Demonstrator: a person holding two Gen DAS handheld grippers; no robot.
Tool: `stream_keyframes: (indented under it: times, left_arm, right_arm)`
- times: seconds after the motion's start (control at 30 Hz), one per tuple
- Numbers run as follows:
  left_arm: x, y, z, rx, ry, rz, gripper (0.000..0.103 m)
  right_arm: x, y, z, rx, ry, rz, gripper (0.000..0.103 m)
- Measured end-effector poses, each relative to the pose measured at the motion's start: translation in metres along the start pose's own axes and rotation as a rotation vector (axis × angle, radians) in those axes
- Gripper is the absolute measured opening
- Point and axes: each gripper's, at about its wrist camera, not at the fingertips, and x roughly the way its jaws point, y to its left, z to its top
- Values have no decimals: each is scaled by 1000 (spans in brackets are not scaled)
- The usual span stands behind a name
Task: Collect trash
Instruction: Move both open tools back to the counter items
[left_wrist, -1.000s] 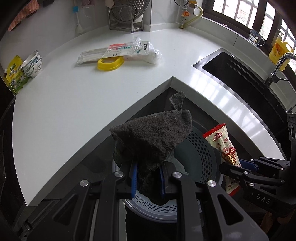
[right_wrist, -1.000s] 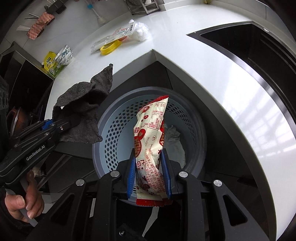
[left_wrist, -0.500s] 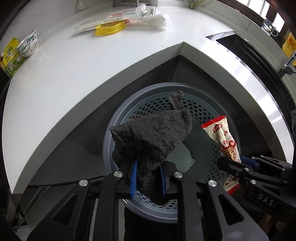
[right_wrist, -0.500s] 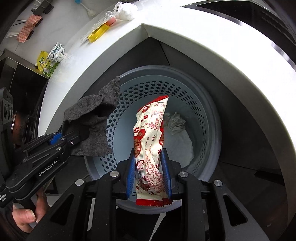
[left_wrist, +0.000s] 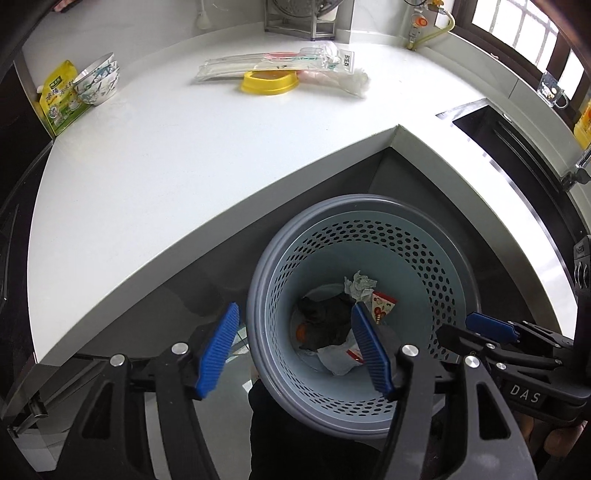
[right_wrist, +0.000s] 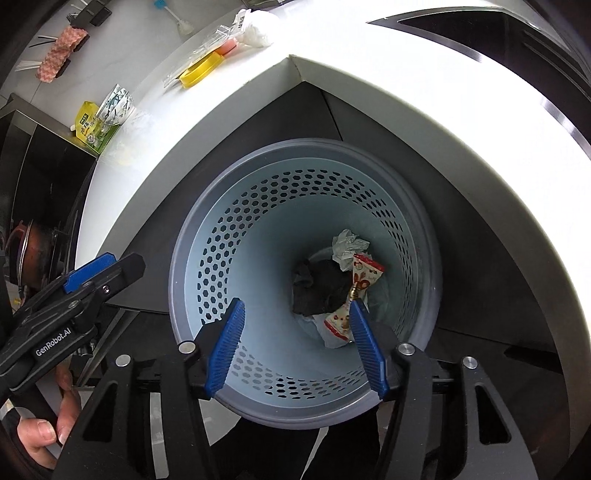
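Grey cloth (right_wrist: 320, 288) and the red-and-white wrapper (right_wrist: 356, 291) lie at the bottom of your perforated blue bin (right_wrist: 207, 258), beside a crumpled white paper (right_wrist: 347, 245); your left gripper (left_wrist: 295, 349) has just been opening and stands wide with nothing between its pads; your right gripper (right_wrist: 295, 341) likewise, spread and empty above the bin; the white bench (left_wrist: 166, 155) carries a yellow lid (left_wrist: 269, 82).
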Motion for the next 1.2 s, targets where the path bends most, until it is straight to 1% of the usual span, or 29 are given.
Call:
stream_keyframes:
  times: [0.13,0.3,0.53,0.6,0.9,1.03,1.2]
  left_arm:
    - [-10,8,-2,-29,-3,4,62]
    - [-21,9,1,-42,-17,23,62]
    - [-42,15,11,-65,-53,44,65]
    - [-50,16,16,-69,-69,50,68]
    - [-82,21,41,-89,-160,77,76]
    - [-89,22,49,-83,-179,83,79]
    - [-86,30,63,-75,-182,78,81]
  right_arm:
    - [-3,4,-1,-13,8,10,57]
    - [-11,11,0,-35,7,26,57]
    - [-34,20,5,-51,-21,50,57]
    - [-42,22,8,-64,-33,50,57]
    - [-72,35,32,-109,-110,62,57]
    - [-78,40,43,-125,-139,51,58]
    - [-74,43,61,-120,-149,31,58]
